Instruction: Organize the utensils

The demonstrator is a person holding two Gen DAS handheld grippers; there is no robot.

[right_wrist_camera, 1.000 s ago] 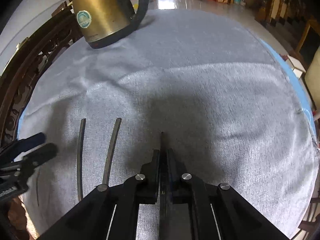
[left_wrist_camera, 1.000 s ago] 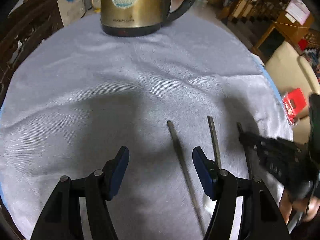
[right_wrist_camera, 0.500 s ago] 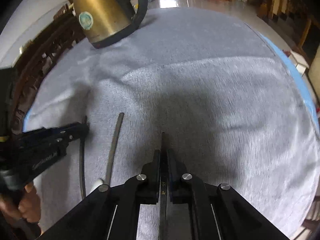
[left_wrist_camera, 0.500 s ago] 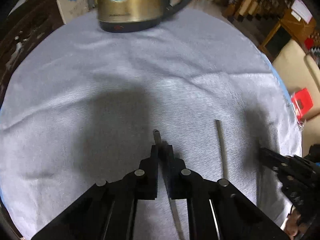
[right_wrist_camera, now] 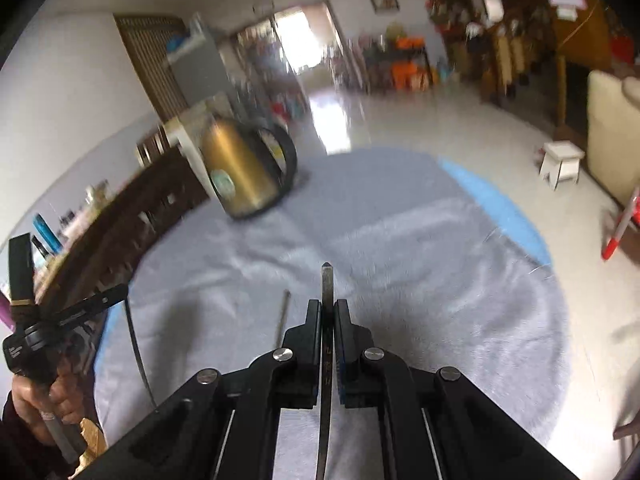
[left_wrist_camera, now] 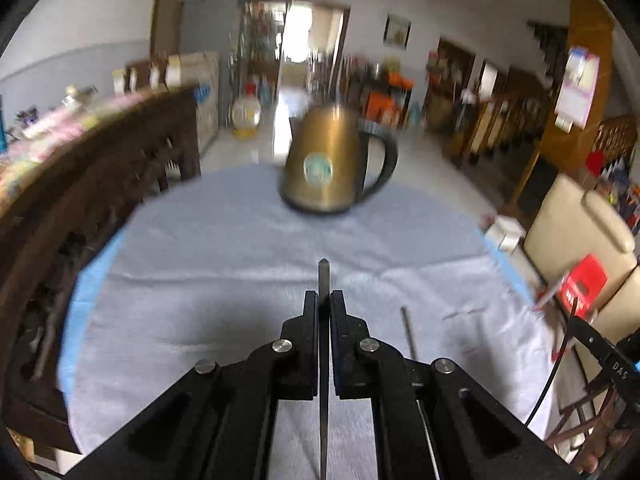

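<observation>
Most of the bench [left_wrist_camera: 224, 264], under its grey cloth [right_wrist_camera: 460, 288], lay bare and open to pass over, widest across the middle and the right side. A brass kettle [left_wrist_camera: 332, 164] stood at the far edge and was the only tall obstacle on it. A thin metal rod [left_wrist_camera: 410, 334] lay flat on the cloth near the front, low enough to pass above. A dark carved wooden rail [left_wrist_camera: 80, 184] closed off the left side, and a cream armchair [left_wrist_camera: 576, 232] stood just beyond the right edge.
</observation>
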